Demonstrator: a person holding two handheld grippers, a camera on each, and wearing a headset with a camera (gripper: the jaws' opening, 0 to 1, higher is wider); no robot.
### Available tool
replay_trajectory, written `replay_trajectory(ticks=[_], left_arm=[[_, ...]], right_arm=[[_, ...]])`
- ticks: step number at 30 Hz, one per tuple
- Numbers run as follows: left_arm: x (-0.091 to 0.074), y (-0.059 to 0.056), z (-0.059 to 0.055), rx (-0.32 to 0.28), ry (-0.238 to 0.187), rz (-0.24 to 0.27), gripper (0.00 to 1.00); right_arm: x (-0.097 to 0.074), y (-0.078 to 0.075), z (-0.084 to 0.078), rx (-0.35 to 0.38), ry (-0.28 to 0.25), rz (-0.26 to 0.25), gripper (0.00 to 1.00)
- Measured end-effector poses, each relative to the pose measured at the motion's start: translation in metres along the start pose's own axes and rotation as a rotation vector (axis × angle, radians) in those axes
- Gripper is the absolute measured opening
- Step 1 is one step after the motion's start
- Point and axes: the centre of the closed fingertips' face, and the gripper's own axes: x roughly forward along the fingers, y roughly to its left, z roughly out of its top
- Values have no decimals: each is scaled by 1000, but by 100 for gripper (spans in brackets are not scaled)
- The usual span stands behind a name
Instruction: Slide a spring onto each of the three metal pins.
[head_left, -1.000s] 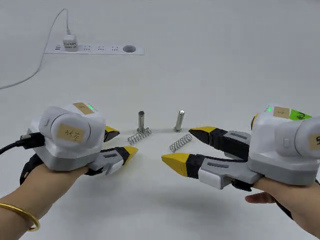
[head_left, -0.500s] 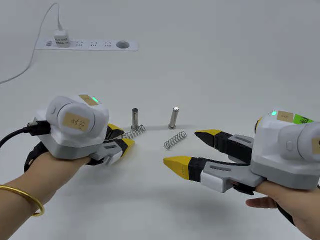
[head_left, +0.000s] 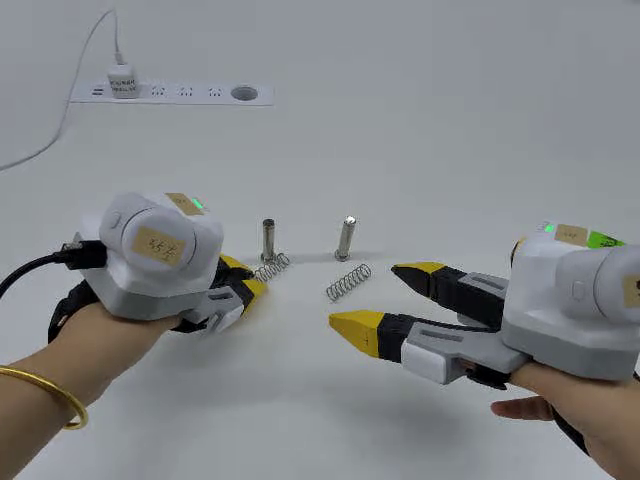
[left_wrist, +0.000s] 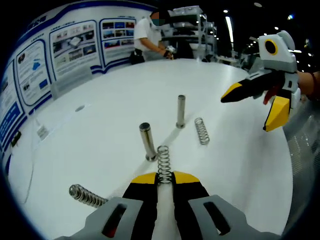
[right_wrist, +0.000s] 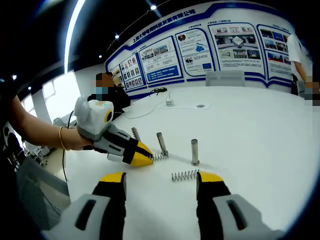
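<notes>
step: you're grabbing the near spring (left_wrist: 163, 160), low centre of frame, touching the near pin (left_wrist: 147, 141).
left gripper (left_wrist: 163, 176): narrow, pinching that spring's end.
right gripper (right_wrist: 162, 179): wide, holding nothing.
next: lift it, line it up over the pin top.

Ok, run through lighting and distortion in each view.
Head view: soft, even light, faint shadows on the white workbench. Left gripper view: fisheye curves the bench edge; coiled steel spring between the jaws is sharp. Right gripper view: bright ceiling strip light glares.

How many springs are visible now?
3. The gripped spring is in the left gripper; the loose spring lies near the farther pin; the third spring is close beside the left gripper.
</notes>
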Motion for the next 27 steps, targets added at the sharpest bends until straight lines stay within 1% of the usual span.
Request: replay_trajectory(ticks=[2,5,8,9,10,12,16,19,23,27], left_arm=[[-2,-2,-2,29,8,3,10],[-4,-3,-2,55,7,5,10],[-8,-4,0,66,-1,13,10],[-10,-5,1,69,-8,15,10],[-11,-5,2,68,-11,17,10],[-16,-5,4,65,-27,28,10],[-25,-7,11,56,-64,45,10],[-33,-10,16,51,-90,61,10],[-43,-13,20,33,-121,70,10],[-54,-14,25,28,-154,98,10]], right_arm=[[0,-2,0,10,0,-4,57],[-1,-2,1,18,-3,-4,57],[-1,-4,3,32,-3,-16,56],[-1,-6,6,42,-8,-32,55],[0,-7,8,49,-16,-34,55],[1,-6,14,69,-36,-35,55],[5,-1,22,68,-45,-22,54],[10,5,29,91,-62,-1,53],[15,12,37,90,-75,15,52],[21,20,48,105,-99,41,50]])
